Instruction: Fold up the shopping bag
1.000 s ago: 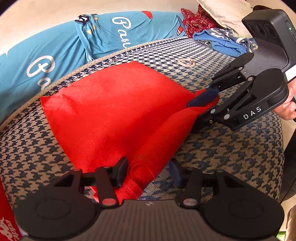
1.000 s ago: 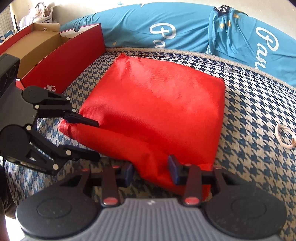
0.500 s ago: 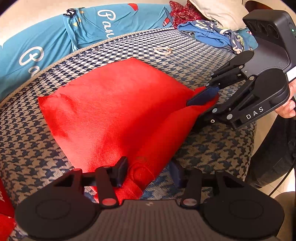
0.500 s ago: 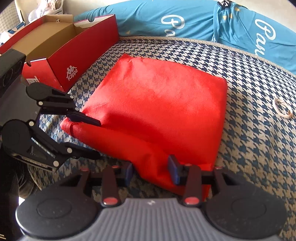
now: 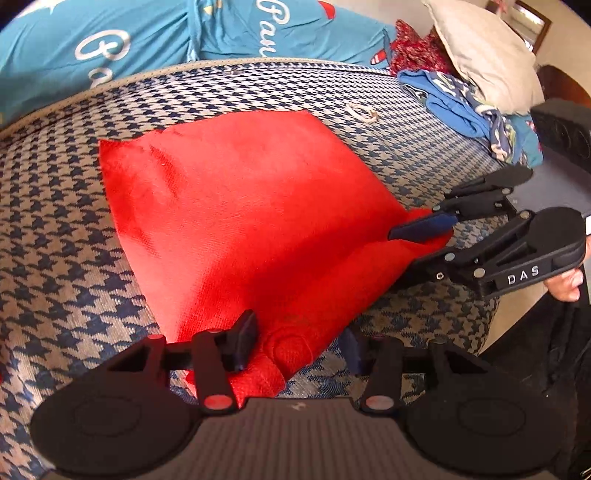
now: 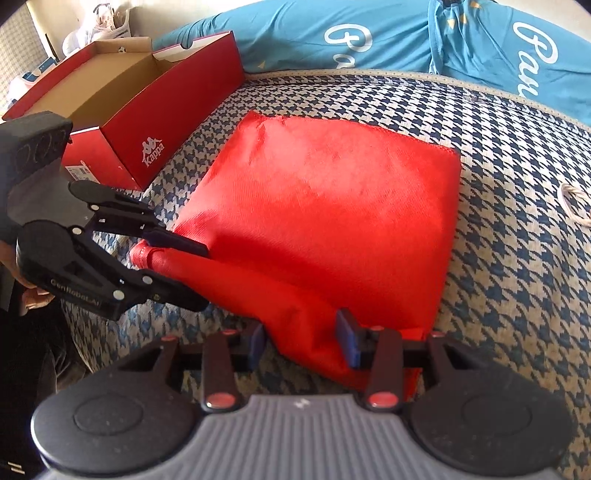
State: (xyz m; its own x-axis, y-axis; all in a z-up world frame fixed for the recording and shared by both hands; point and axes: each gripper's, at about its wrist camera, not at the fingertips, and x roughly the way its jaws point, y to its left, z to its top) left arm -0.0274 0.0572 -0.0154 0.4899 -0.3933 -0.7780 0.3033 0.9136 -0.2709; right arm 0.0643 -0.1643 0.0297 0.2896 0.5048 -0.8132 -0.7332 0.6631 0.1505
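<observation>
On the houndstooth cushion (image 6: 517, 258), near its front edge: red non-woven shopping bag (image 6: 332, 206) lies mostly flat, far edge toward the blue printed fabric (image 6: 369, 33), near edge rolled up into a ridge. Both tongs sit on that near edge, one at each end. Left gripper (image 5: 295, 339) is narrowed onto the bunched left corner, fabric filling the gap between the jaws. Right gripper (image 6: 301, 339) likewise clamps the right end, cloth pinched between its blue pads (image 6: 347, 339). The lifted edge runs straight between the two tongs, so the bag's long axis lies across, with the flat body extending away from both. My read: next move is carrying this edge forward over the body toward the far edge. Neither hand is nearer; both need to travel together or the fold skews. Red Kappa shoebox (image 6: 147, 122) stands at the left rear, clear of the path.
</observation>
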